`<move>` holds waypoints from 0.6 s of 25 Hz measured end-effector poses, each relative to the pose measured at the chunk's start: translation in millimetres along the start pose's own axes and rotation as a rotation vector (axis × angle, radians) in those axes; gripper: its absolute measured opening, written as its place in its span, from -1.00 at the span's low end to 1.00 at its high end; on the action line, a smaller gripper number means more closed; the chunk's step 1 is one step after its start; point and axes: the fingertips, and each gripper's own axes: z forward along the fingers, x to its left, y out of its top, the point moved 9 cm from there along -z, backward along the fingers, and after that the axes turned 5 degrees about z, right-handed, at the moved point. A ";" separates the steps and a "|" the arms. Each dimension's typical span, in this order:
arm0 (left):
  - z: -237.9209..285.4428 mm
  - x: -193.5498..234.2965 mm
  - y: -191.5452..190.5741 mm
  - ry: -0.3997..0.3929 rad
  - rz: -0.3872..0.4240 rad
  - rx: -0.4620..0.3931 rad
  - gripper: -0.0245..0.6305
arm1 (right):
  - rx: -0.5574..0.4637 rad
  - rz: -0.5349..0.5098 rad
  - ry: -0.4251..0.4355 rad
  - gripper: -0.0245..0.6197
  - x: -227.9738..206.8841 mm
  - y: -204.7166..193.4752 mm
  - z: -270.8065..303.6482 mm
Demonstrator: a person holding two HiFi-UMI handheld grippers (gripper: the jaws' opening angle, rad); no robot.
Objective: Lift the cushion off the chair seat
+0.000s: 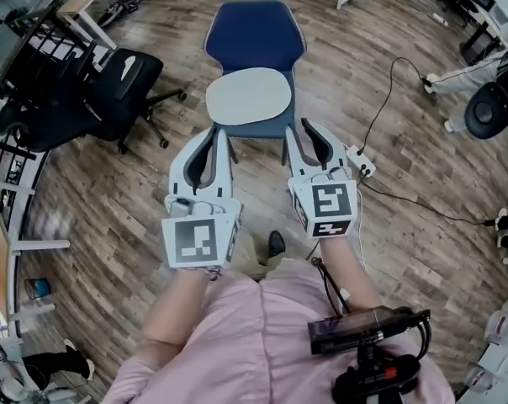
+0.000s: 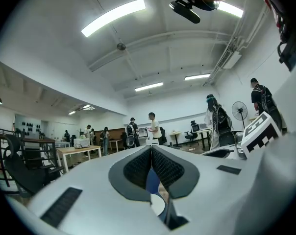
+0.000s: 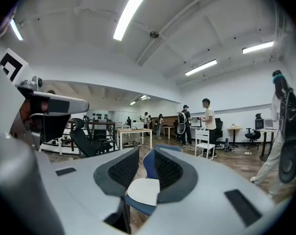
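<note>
- The cushion (image 1: 248, 96) lies on the chair (image 1: 254, 32) seat, just far of both grippers.
- Your left gripper (image 1: 220, 131) is closed on nothing; your right gripper (image 1: 298, 127) is parted and empty.
- The cushion looks light and soft, so pinch its near edge.

The wood-plank floor (image 1: 405, 150) carries a blue chair (image 1: 256, 36), a black office chair (image 1: 119, 87) beside it, and a white power strip (image 1: 361, 162).
</note>
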 end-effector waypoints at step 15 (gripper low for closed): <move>112.9 77.1 -67.7 0.034 -0.074 0.049 -0.88 | 0.093 -0.029 -0.002 -0.62 -28.9 -14.7 147.1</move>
